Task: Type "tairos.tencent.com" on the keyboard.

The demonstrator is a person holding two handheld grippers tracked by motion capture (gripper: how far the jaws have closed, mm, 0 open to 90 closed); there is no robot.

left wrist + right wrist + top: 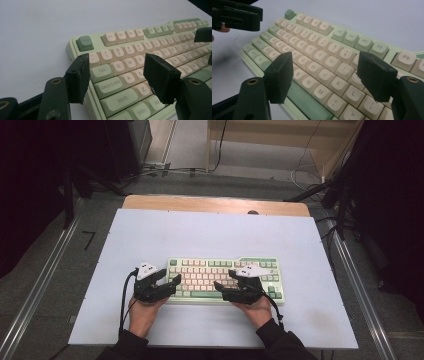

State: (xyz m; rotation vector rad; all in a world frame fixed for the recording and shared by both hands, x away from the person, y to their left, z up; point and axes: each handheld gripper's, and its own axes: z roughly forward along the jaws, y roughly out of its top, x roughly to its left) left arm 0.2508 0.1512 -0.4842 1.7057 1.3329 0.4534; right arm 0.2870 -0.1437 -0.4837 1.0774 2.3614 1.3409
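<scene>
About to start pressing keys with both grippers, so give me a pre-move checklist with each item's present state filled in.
1. Left gripper open, holding nothing: ok.
2. Right gripper open, holding nothing: ok.
3. Keyboard lies flat on the white mat, square to the person: ok.
4. Left gripper over the keyboard's left end, near the Caps Lock key: ok.
5. Right gripper over the letter rows, near the K key: ok.
6. Jaws clear of the keycaps, none pressed: cannot tell.
</scene>
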